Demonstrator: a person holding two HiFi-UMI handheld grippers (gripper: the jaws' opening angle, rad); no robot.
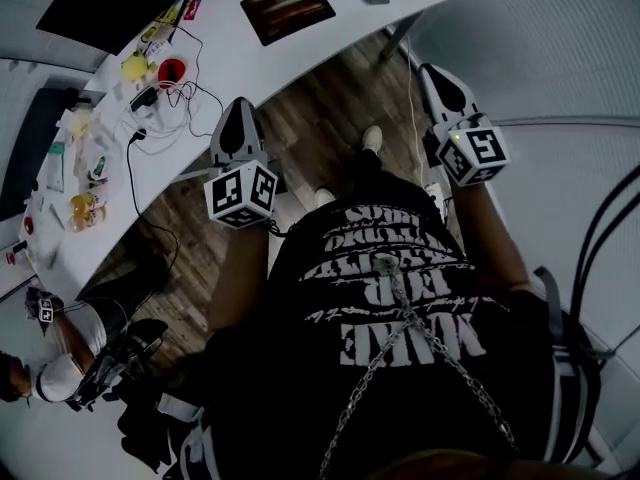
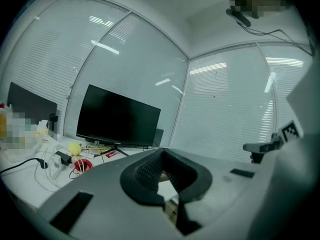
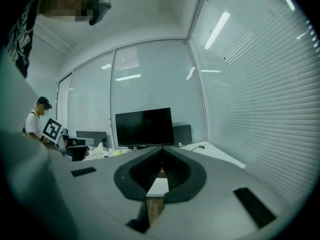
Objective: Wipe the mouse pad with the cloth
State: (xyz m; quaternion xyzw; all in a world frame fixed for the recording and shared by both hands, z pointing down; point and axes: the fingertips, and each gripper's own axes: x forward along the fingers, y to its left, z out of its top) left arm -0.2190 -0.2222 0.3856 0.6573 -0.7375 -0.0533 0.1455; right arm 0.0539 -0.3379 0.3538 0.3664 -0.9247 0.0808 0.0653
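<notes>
The mouse pad [image 1: 288,8], a dark rectangle with a brownish picture, lies flat on the white desk [image 1: 230,58] at the top of the head view. I cannot make out a cloth in any view. My left gripper [image 1: 239,103] hovers just short of the desk's near edge, below and left of the pad, with its jaws shut and nothing between them [image 2: 162,152]. Off the desk's right end, over the wooden floor, my right gripper [image 1: 431,69] is also shut and holds nothing [image 3: 161,148]. Both point towards the desk.
A black monitor [image 1: 110,3] stands at the desk's far left. Near it lie cables, a yellow ball [image 1: 134,65], a red round thing [image 1: 172,70] and small clutter. Another person [image 1: 60,358] sits at lower left. Glass walls with blinds [image 3: 250,84] ring the room.
</notes>
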